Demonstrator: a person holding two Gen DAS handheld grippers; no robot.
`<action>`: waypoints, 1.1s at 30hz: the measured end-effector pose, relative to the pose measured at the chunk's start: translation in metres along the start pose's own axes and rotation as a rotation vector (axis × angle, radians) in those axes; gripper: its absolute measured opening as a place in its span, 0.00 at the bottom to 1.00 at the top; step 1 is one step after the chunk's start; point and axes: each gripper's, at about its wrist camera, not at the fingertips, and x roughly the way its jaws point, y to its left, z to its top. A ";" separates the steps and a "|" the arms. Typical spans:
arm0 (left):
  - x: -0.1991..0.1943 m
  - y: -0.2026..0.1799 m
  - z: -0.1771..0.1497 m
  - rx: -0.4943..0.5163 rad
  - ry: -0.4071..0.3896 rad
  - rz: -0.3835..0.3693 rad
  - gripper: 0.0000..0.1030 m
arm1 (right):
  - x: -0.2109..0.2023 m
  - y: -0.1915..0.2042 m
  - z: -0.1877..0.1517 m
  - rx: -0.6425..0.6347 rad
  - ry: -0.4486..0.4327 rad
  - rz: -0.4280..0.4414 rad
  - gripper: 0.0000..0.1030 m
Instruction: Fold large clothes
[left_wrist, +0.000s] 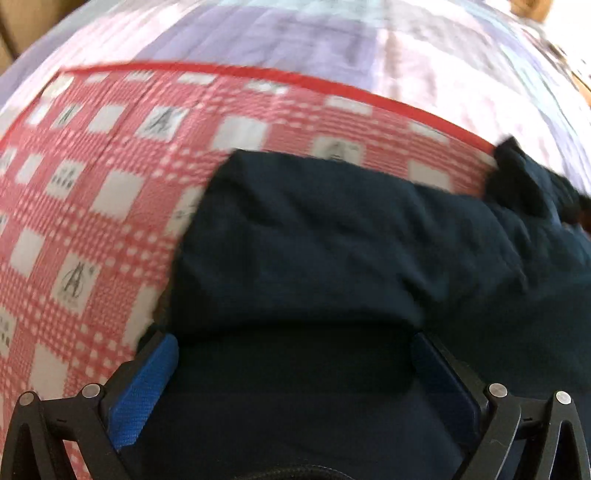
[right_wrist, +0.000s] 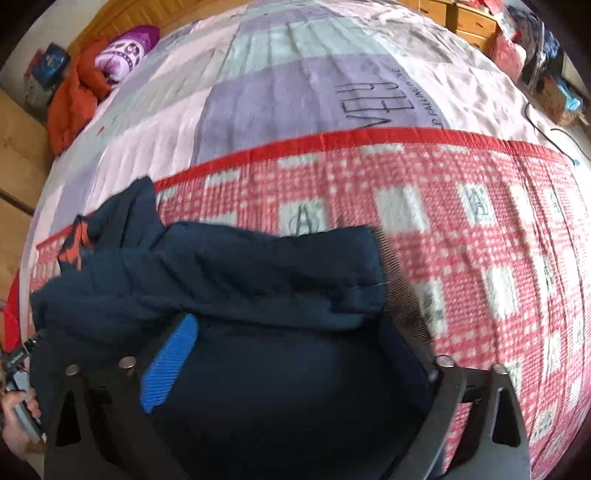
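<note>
A dark navy garment (left_wrist: 332, 251) lies bunched on a red-and-white checked blanket (left_wrist: 92, 206). In the left wrist view my left gripper (left_wrist: 291, 354) has its blue-padded fingers (left_wrist: 147, 391) spread wide, with navy cloth draped between and over them. In the right wrist view the same garment (right_wrist: 229, 273) covers my right gripper (right_wrist: 295, 332); its blue left finger pad (right_wrist: 173, 365) shows, the right finger is mostly under cloth. An orange patch (right_wrist: 75, 247) shows at the garment's far left end. Both views are motion-blurred.
The checked blanket (right_wrist: 461, 258) has a red border and lies on a lilac and pink patchwork bedspread (right_wrist: 280, 85). An orange jacket (right_wrist: 74, 103) and a purple pillow (right_wrist: 125, 51) sit at the bed's far left corner. Wooden drawers (right_wrist: 469, 22) and clutter stand far right.
</note>
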 end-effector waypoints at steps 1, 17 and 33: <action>-0.006 0.002 0.001 -0.007 0.002 0.008 1.00 | -0.007 0.007 -0.002 -0.013 -0.009 -0.020 0.94; -0.095 -0.073 -0.244 0.278 -0.198 -0.089 0.98 | -0.079 0.141 -0.286 -0.666 -0.264 -0.079 0.88; -0.111 0.090 -0.238 -0.042 -0.167 0.107 1.00 | -0.108 -0.089 -0.241 -0.058 -0.208 -0.132 0.96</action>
